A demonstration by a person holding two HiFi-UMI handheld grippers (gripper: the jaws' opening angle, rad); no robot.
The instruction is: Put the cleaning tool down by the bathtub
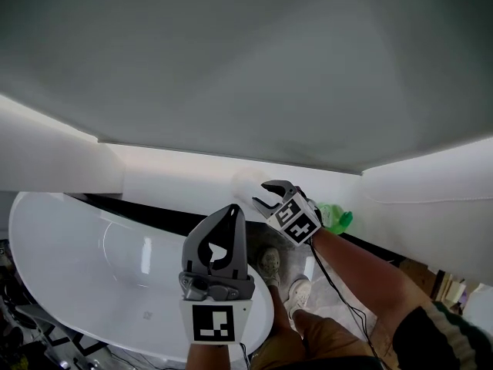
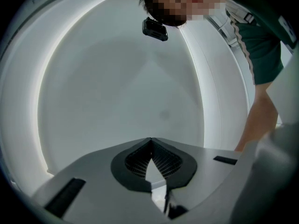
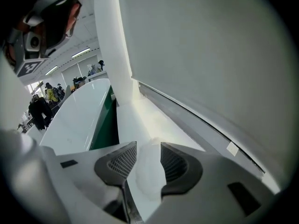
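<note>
White walls were noted on all sides, with a pale ledge running along their foot. Below the ledge, at lower left in the head view, a white bathtub was seen, with a dark gap between its rim and the ledge.

Left claw: held over the near rim of the bathtub, pointing toward the ledge. In the left gripper view its tips were pressed together, and nothing was caught between them. Only plain white wall was seen ahead of it.

Right claw: held just above the ledge, angled downward, jaws spread. In the right gripper view the pads were seen standing apart.

Cleaning tool: recorded as a pale, soft-edged lump lying on the ledge by the bathtub, just ahead of the right claw. In the right gripper view it was framed in the gap between the spread jaws. No pinch by the pads was seen. Its exact form could not be made out, being white against white.

A bright green thing was noted on the ledge just behind the right claw, partly hidden; its kind could not be told.

Shoes were seen on the floor between bathtub and ledge. Far off in the right gripper view, people were seen standing.
</note>
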